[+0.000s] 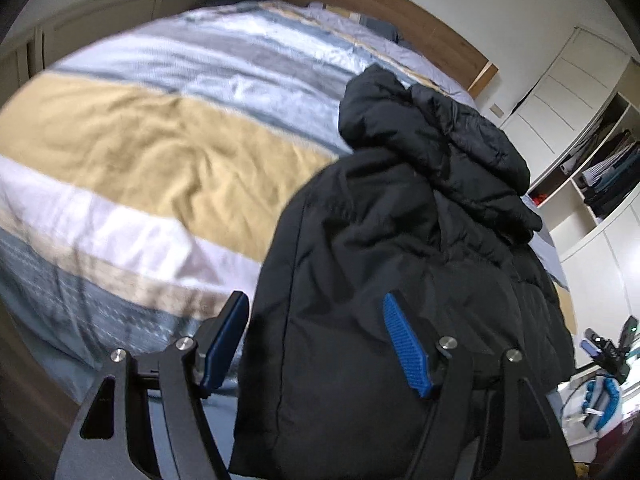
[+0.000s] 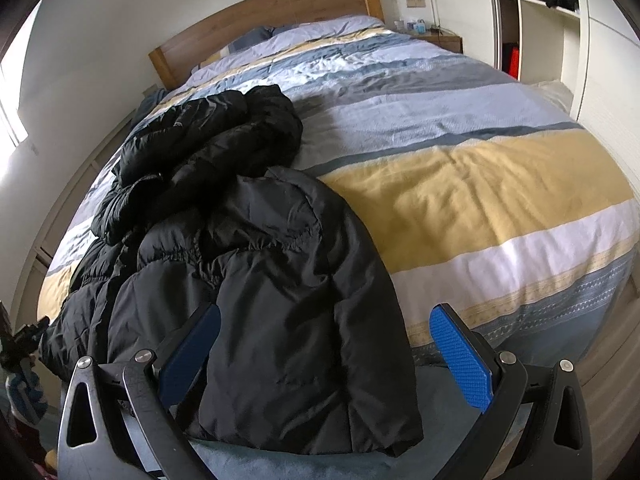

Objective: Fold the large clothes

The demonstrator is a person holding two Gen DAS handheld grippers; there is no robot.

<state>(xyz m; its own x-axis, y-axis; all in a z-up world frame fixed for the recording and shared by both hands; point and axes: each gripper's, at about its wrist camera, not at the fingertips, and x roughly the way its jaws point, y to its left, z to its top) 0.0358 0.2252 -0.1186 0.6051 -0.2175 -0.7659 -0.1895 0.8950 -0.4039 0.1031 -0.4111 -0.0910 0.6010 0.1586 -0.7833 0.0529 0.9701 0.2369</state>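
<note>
A large black puffer jacket (image 1: 400,248) lies crumpled on the striped bed; it also shows in the right wrist view (image 2: 256,264). Its lower part hangs over the foot of the bed. My left gripper (image 1: 320,344) is open, its blue pads on either side of the jacket's hem edge, not closed on it. My right gripper (image 2: 332,356) is open too, its pads astride the jacket's lower corner. The hood end (image 2: 224,132) is bunched up toward the headboard.
The bed has a striped duvet (image 2: 460,184) in blue, white and yellow, and a wooden headboard (image 2: 272,8). An open wardrobe (image 1: 600,168) stands beside the bed. A nightstand (image 2: 440,38) holds small items. Clutter (image 1: 600,384) lies on the floor.
</note>
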